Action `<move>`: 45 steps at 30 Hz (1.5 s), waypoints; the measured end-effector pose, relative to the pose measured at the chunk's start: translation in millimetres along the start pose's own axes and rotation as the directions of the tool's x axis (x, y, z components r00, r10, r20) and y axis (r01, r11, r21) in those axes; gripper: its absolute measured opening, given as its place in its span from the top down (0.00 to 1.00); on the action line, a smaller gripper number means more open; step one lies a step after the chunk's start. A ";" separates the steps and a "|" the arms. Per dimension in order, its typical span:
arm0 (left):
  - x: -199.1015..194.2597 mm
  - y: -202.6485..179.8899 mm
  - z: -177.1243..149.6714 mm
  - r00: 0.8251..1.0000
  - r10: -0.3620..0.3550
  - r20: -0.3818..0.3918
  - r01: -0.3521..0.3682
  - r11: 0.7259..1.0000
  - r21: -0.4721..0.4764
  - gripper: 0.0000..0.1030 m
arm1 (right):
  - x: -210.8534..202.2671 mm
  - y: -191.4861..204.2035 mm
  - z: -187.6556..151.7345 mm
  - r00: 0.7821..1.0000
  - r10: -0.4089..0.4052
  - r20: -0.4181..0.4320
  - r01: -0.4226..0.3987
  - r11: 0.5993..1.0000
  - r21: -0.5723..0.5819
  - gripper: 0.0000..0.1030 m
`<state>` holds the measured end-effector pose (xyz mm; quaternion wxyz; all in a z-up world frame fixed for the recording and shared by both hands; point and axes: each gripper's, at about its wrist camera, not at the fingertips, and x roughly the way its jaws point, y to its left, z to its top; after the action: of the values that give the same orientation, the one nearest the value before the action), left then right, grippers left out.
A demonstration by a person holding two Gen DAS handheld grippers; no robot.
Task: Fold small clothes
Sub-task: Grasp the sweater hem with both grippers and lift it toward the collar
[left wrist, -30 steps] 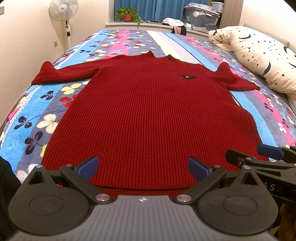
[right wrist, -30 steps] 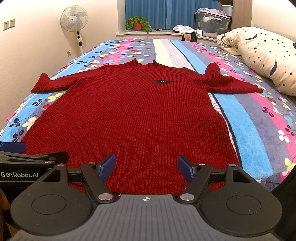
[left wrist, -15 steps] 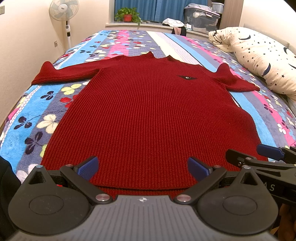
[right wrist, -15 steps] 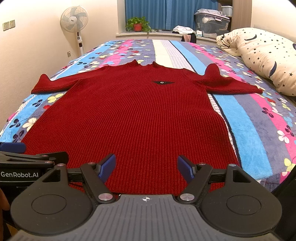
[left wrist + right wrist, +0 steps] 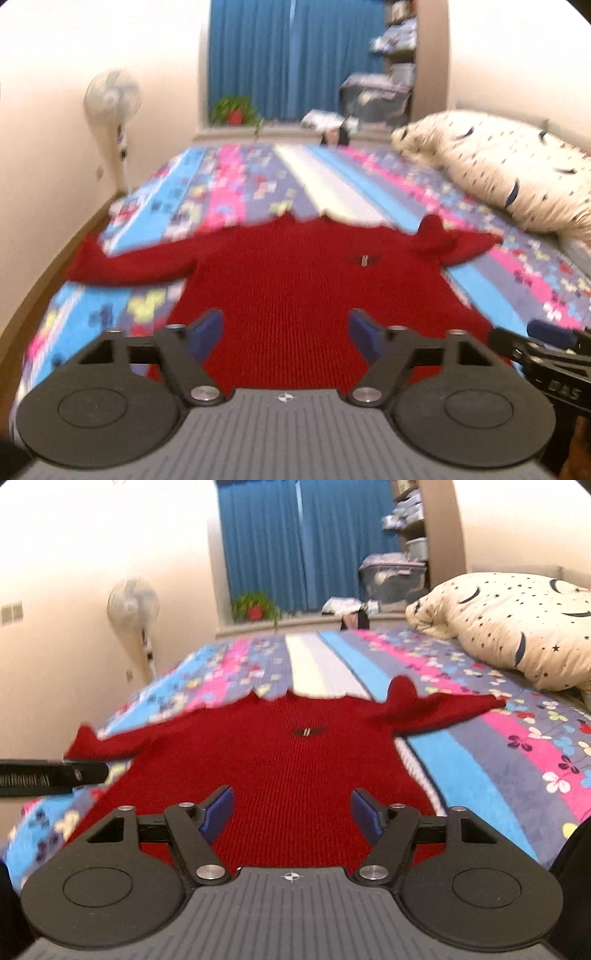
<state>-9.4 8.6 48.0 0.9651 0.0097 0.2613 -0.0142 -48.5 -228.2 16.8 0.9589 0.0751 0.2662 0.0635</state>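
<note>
A dark red knitted sweater (image 5: pixel 295 280) lies flat, front up, on the striped flowery bedspread (image 5: pixel 517 280), sleeves spread left and right, collar at the far end. My left gripper (image 5: pixel 286 328) hovers over the sweater's near hem; its jaws are closing, with a wide gap and no cloth pinched between the blue pads (image 5: pixel 207 332). My right gripper (image 5: pixel 291 806) hovers over the sweater (image 5: pixel 295 768) beside it, jaws also closing and apart, nothing gripped. Each gripper shows at the other view's edge: the right gripper (image 5: pixel 546 339), the left gripper (image 5: pixel 55 775). The hem itself is hidden behind the gripper bodies.
A starry cream duvet (image 5: pixel 517 627) is heaped on the bed's right side. A standing fan (image 5: pixel 133 605) is by the left wall. A potted plant (image 5: pixel 255 607) and a storage box (image 5: pixel 391 579) stand on the sill under blue curtains.
Both grippers have risen and tipped upward, so the sweater sits lower in both views and more wall shows. Both pairs of jaws stand narrower than before. The sweater lies as it did.
</note>
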 end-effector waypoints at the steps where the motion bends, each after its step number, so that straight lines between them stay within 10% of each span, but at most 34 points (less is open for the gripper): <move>1: 3.6 6.5 9.8 1.000 -0.006 0.024 0.005 1.000 0.008 0.41 | 1.7 -2.2 6.5 1.000 0.003 0.017 -0.003 1.000 0.001 0.40; 4: 25.8 32.4 40.5 0.998 0.001 0.060 -0.002 1.000 0.017 0.56 | 4.3 -10.1 31.6 0.994 0.012 0.107 -0.012 1.000 0.006 0.46; 15: 172.0 152.2 85.9 0.994 0.111 -0.011 -0.111 0.994 -0.003 0.52 | 72.5 -18.3 141.3 0.968 0.049 0.246 0.014 0.969 -0.247 0.48; 20: 228.2 216.2 74.3 0.949 0.287 -0.132 -0.303 0.945 -0.126 0.54 | 124.2 -21.6 158.4 0.972 0.088 0.218 -0.018 0.953 -0.303 0.51; 26: 266.7 307.3 56.9 0.915 0.309 -0.260 -0.391 0.839 -0.378 0.54 | 204.0 -37.7 143.1 0.989 0.090 0.119 -0.063 0.975 -0.212 0.92; 29: 273.5 352.2 41.2 0.940 0.201 -0.276 -0.330 0.744 -0.581 0.54 | 238.6 -34.8 130.9 0.999 0.048 0.020 -0.043 0.977 -0.209 0.93; 32: 276.4 381.7 23.2 0.929 0.204 -0.308 -0.365 0.643 -0.674 0.54 | 252.0 -30.3 129.1 0.997 0.081 -0.003 -0.080 0.976 -0.205 0.93; 38: 283.0 405.2 2.1 0.940 0.145 -0.308 -0.336 0.549 -0.765 0.53 | 269.4 -44.5 136.3 0.993 0.100 -0.069 -0.105 0.991 -0.081 0.92; 40: 282.4 405.4 0.9 0.946 0.135 -0.293 -0.319 0.538 -0.780 0.55 | 277.6 -54.1 137.1 0.991 0.093 -0.095 -0.096 0.995 -0.024 0.92; 41: 280.3 405.5 0.2 0.947 0.140 -0.288 -0.317 0.543 -0.778 0.74 | 279.5 -56.6 137.8 0.991 0.086 -0.103 -0.087 0.996 -0.004 0.91; 45: 274.6 385.8 22.7 0.930 0.264 -0.258 -0.368 0.625 -0.688 0.86 | 284.3 -69.2 141.8 0.992 0.049 -0.118 -0.046 0.998 0.035 0.91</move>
<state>251.5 387.4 -66.7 0.8566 -0.3264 0.3026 0.2608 272.5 -265.7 -17.9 0.9382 0.0931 0.3220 0.0863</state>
